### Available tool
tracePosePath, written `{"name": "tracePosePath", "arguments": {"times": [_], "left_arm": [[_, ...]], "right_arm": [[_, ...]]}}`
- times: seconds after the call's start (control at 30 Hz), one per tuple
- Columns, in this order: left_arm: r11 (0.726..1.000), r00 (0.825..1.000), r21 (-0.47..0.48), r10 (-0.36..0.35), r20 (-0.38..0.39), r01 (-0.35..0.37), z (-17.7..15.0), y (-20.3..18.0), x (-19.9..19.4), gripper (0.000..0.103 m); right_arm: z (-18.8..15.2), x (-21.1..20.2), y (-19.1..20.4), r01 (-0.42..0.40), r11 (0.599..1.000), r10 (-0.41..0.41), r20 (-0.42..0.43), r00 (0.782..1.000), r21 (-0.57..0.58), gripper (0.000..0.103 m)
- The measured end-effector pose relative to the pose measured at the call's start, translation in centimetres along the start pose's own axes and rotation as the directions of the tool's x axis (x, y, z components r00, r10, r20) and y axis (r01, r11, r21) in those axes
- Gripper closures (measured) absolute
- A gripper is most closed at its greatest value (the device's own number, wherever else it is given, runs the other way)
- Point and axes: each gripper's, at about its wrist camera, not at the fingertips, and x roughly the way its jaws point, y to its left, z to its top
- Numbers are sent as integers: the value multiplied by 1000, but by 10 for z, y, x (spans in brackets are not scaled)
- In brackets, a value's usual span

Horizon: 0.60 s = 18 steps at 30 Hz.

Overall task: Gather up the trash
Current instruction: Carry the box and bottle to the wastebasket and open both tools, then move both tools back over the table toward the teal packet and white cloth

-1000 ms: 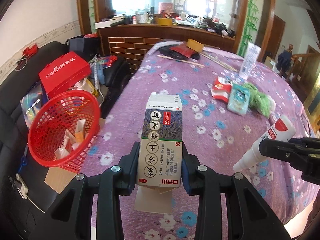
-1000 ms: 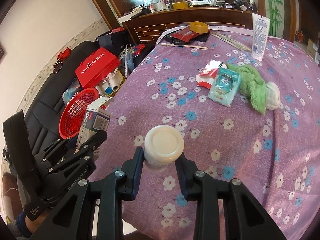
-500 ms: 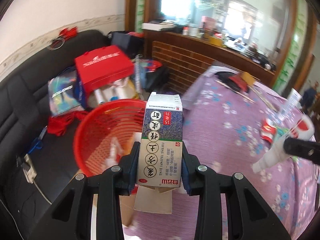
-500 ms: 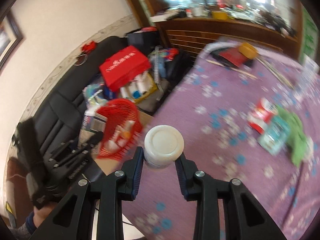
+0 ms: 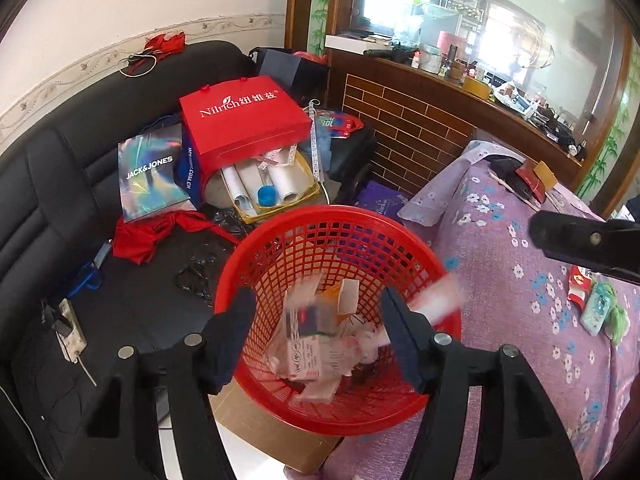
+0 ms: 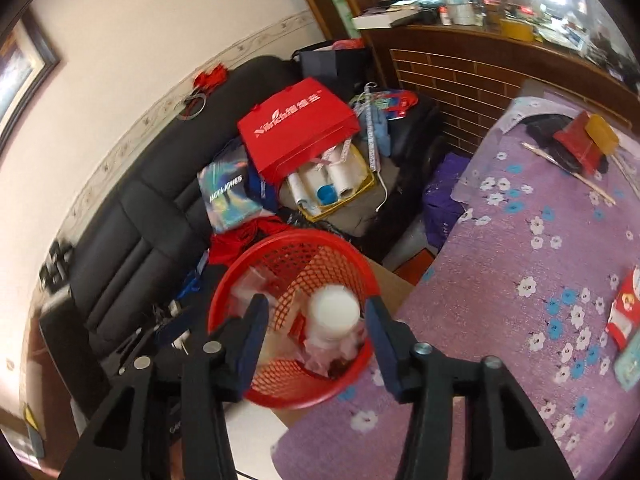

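Left wrist view: the left hand-held gripper (image 5: 316,332) hangs above the red basket (image 5: 436,264), its jaws having just been opening and now parted with nothing pressed between them. The carton (image 5: 306,336) shows blurred inside the basket among scraps of paper, lying roughly flat rather than standing; its long axis appears to run from the near rim toward the far one, though blur keeps that uncertain. A white, red-banded streak (image 5: 434,300) by the right rim is probably the bottle, angled up to the right. The basket sits beside the desk (image 5: 532,360) with its flowered purple cloth.

Right wrist view: the right hand-held gripper (image 6: 316,328) also stands released, its jaws having just been opening, well clear of the white bottle (image 6: 334,314), which shows its round end toward the camera, so its long axis points down into the basket (image 6: 240,276). To do this drop well, it seems wise to hold both grippers over the basket's middle until each piece settles, and to lift away without clipping the rim, since the light basket looks easy to tip.
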Motion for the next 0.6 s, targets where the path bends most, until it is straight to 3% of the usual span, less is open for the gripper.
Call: {"name": "tracePosePath", "arguments": {"times": [0.17,0.33,0.6], "left_arm": [[999,999,28,-40,-7,41,-6,-14,-1,40],[983,992,132,-126,-29,128,-19,-58,-2,40],[912,967,322,-245,-68,254,-40,-139,-8,40]], "right_arm": [[-17,-24,-32,55,995,-57,20,998,87,48],[-52,-61,-81,97,972,-107,34,994,216,48],[-113,-126,-127,156,923,-195,78,978,351,48]]}}
